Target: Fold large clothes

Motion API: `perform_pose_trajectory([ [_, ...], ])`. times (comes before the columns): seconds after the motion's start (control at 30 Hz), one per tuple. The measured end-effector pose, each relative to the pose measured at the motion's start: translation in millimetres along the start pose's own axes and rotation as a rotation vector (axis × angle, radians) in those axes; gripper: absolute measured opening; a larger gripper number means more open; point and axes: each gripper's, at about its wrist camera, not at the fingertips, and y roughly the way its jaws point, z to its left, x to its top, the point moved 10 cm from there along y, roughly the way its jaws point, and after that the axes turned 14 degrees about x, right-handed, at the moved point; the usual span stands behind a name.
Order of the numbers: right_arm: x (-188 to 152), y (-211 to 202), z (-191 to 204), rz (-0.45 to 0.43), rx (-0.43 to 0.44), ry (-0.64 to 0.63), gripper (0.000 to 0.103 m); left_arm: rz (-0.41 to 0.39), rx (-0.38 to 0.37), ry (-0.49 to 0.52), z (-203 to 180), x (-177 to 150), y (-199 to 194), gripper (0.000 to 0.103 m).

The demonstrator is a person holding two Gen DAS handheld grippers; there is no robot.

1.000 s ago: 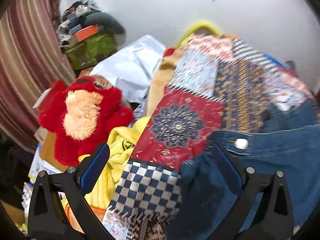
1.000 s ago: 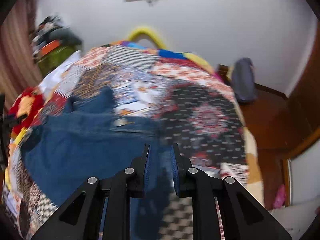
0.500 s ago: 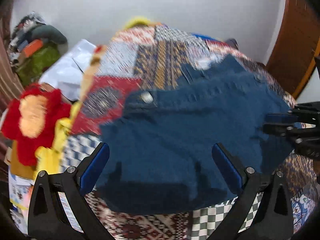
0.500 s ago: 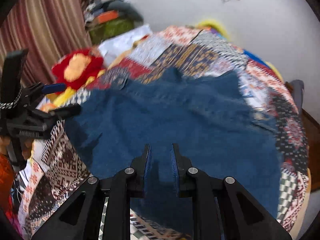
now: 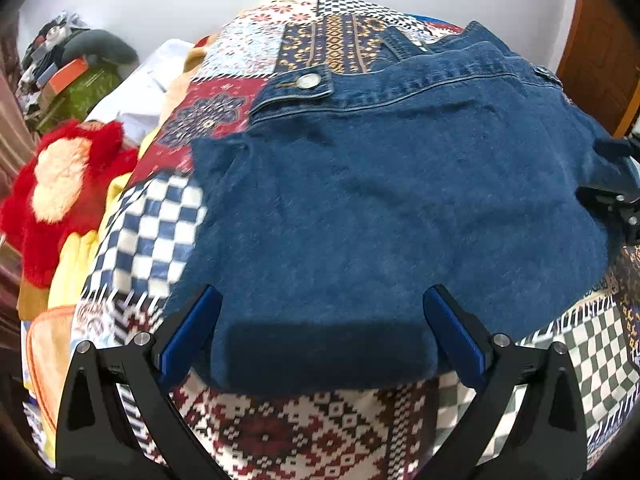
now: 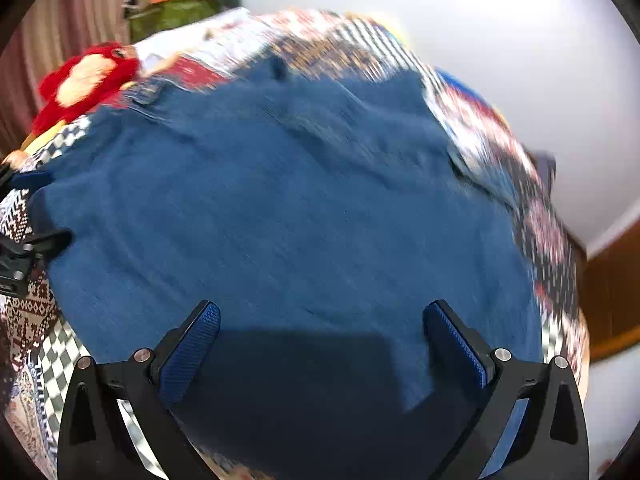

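Both of your grippers are released: the left gripper (image 5: 322,330) stands wide over the near hem of the dark blue denim garment (image 5: 400,200), nothing pressed by its blue pads, and the right gripper (image 6: 320,344) has just been opening, its jaws now spread with denim lying below them but not pinched. That garment lies spread fairly flat on the patchwork quilt of red, blue and checkered squares (image 5: 152,236) that covers the bed, its buttoned band with a silver metal button (image 5: 308,81) toward the far side and its plain hem nearest you. You appear to have it laid out or given a first fold; how many layers lie here you cannot tell from these views, and the right wrist view is blurred. What looks left is gathering an edge and bringing it across until the piece is compact, then smoothing it. As for containers, only a green box or bag (image 5: 86,94) shows at the far left against the wall, with an orange item and other clutter piled on top; what is inside is hidden. Beside the bed's left edge sits a fluffy red plush toy with a peach face (image 5: 60,184), clear of the denim.
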Motion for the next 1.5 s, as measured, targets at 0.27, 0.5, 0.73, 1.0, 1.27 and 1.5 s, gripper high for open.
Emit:
perform_pose_trajectory([
  [0.27,-34,-35,-52,-0.027,0.018,0.147,0.102,0.044,0.025,-0.112,27,-28,-9,0.103],
  [0.5,-61,-64,-84,-0.031,-0.038,0.201,0.102,0.123,0.113,-0.183,73,-69,-12,0.103],
  [0.73,-69,-88,-90,-0.073,-0.029,0.278,0.102,0.107,0.114,-0.261,101,-90,-41,0.103],
  [1.0,-25,-128,-43,-0.207,0.035,0.213,0.103,-0.009,-0.016,-0.382,87,-59,-90,0.103],
  [1.27,13,-140,14,-0.299,0.112,0.131,0.103,-0.007,-0.232,-0.513,51,-36,-84,0.103],
  [1.5,13,-78,42,-0.181,0.213,0.143,0.103,0.113,-0.391,-0.597,15,-51,-48,0.103],
])
